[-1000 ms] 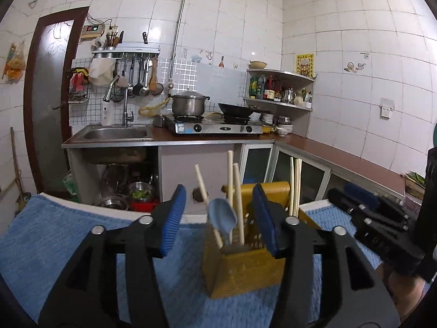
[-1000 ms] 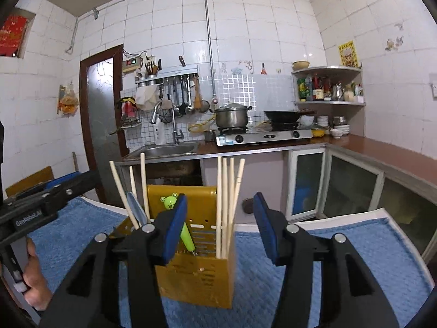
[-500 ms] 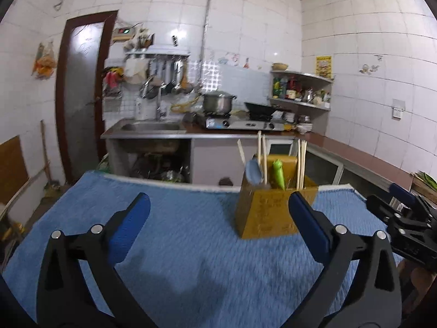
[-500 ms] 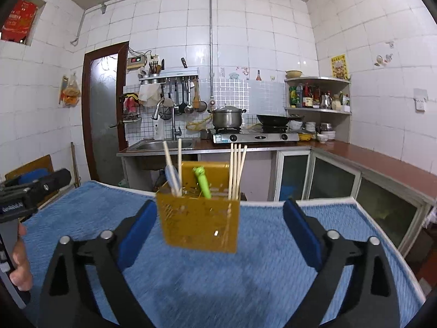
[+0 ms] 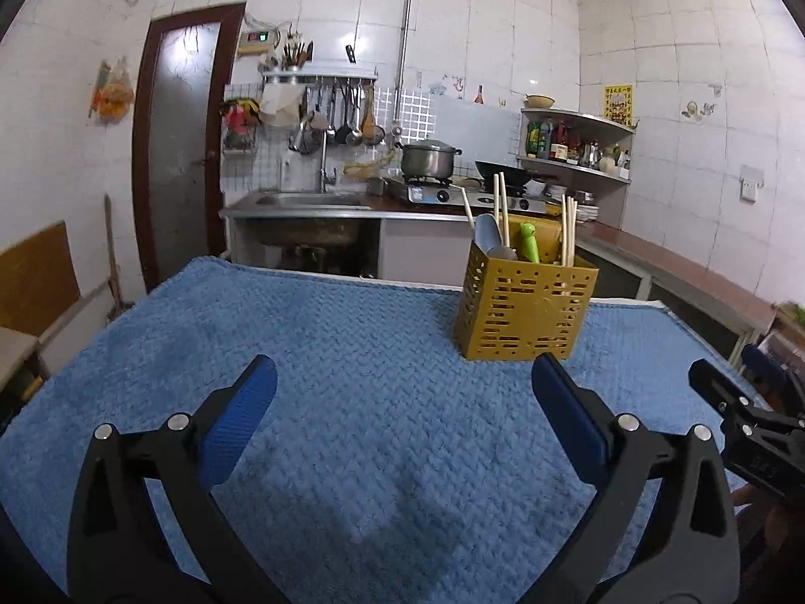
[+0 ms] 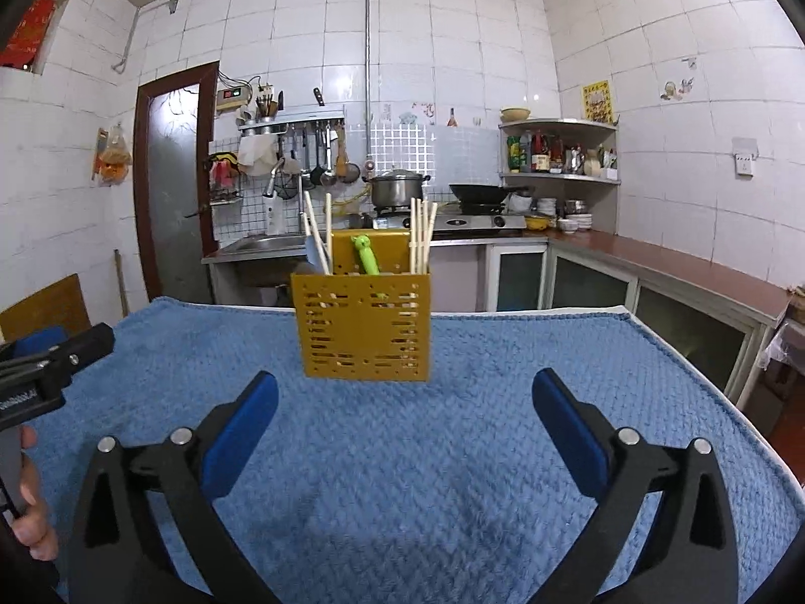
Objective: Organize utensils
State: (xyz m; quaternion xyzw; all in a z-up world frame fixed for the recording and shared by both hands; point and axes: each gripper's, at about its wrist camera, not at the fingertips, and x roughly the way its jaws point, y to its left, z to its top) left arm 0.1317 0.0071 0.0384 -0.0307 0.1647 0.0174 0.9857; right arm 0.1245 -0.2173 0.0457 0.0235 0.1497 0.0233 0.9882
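Both the left gripper (image 5: 402, 392) and right gripper (image 6: 405, 395) are standing wide and empty; the perforated plastic utensil holder (image 6: 363, 327) is looking light, rigid, tippy — best gripped across its side walls.

A steel pot (image 6: 396, 189) and a dark wok (image 6: 477, 193) sit on the stove (image 6: 453, 222).

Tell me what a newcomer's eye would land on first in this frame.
The yellow perforated utensil holder stands alone on the blue towel covering the table, with chopsticks, a grey spoon and a green utensil upright inside. In the foreground, the right claw gapes wide open and empty.
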